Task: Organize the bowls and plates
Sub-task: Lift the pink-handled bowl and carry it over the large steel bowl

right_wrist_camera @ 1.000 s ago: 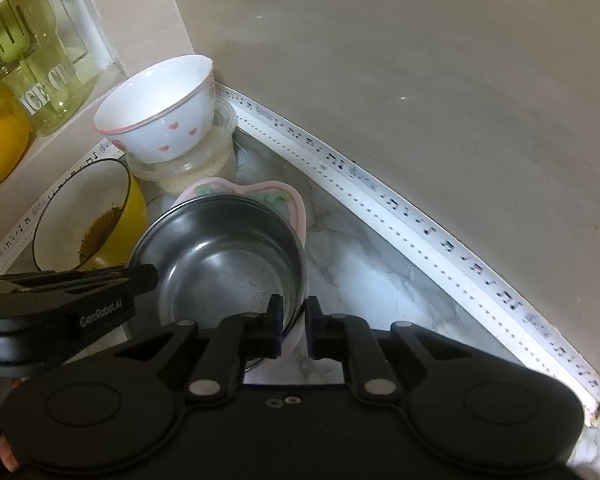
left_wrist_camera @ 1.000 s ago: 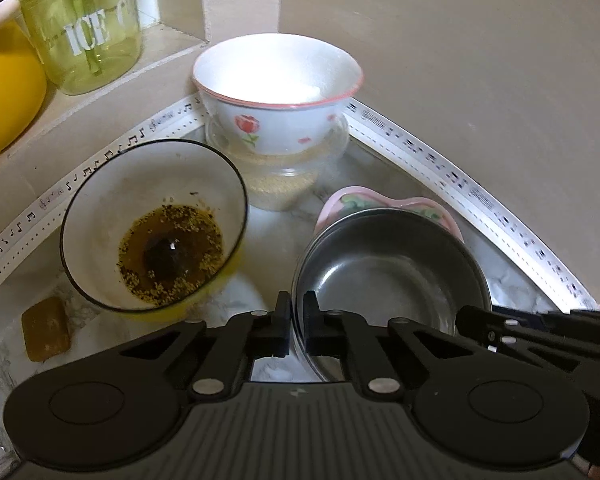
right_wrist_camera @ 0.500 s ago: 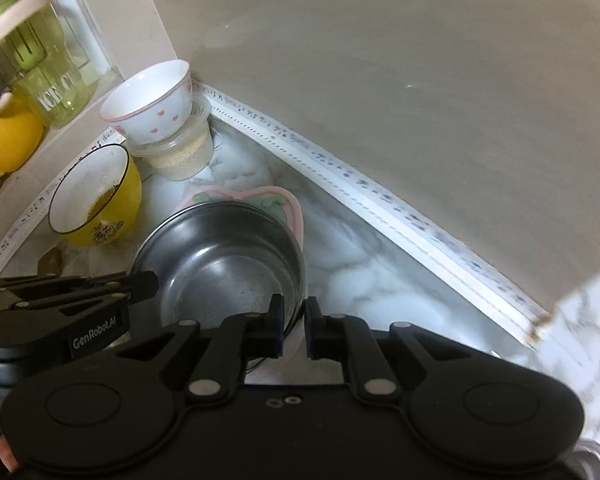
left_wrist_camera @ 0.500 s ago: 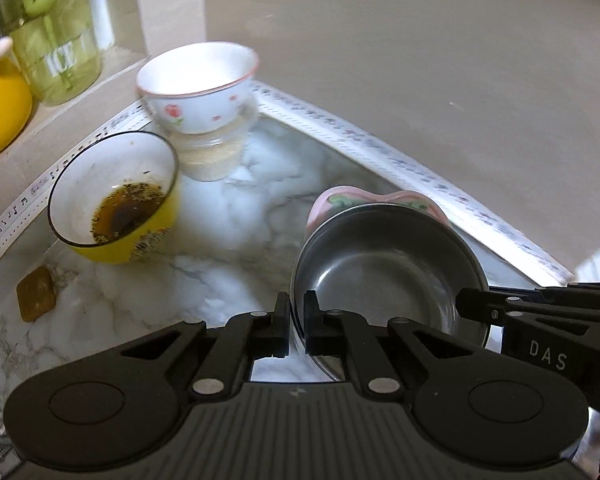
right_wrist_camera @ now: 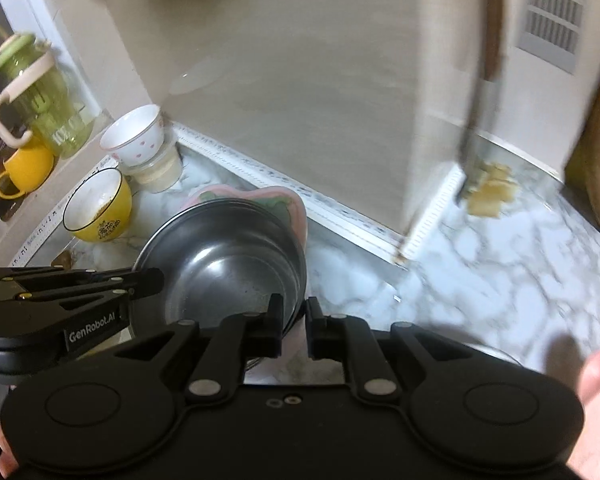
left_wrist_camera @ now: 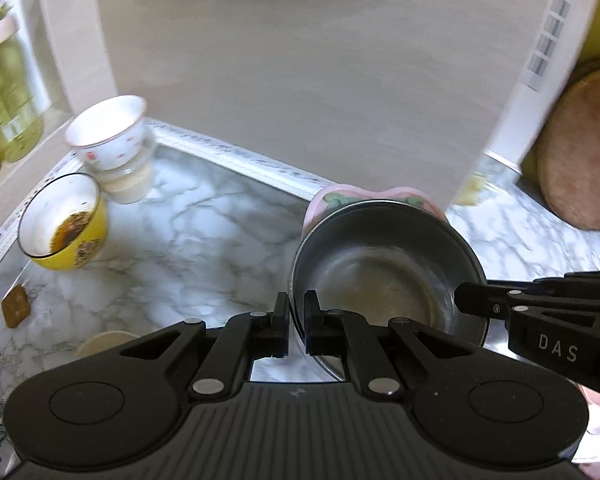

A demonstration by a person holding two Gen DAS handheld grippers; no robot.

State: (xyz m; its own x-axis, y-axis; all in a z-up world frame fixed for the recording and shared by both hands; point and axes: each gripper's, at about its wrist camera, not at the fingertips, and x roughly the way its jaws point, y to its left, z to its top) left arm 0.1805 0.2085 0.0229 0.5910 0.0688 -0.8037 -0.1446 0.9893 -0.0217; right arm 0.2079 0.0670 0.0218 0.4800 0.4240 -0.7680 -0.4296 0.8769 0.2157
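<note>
Left gripper point(left_wrist_camera: 296, 322) and right gripper point(right_wrist_camera: 293, 326) fingers are both clamping narrow on the steel bowl point(left_wrist_camera: 384, 276) rim, above the bench point(left_wrist_camera: 188, 248).

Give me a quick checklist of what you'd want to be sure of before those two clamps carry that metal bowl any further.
1. left gripper shut on steel bowl rim: ok.
2. right gripper shut on the opposite rim: ok.
3. Bowl empty, nothing to spill: ok.
4. pink dish under the bowl held securely too: cannot tell.
5. yellow bowl and white cup well apart from the load: ok.
6. Spot to set it down in view: cannot tell, the views are blurred.
</note>
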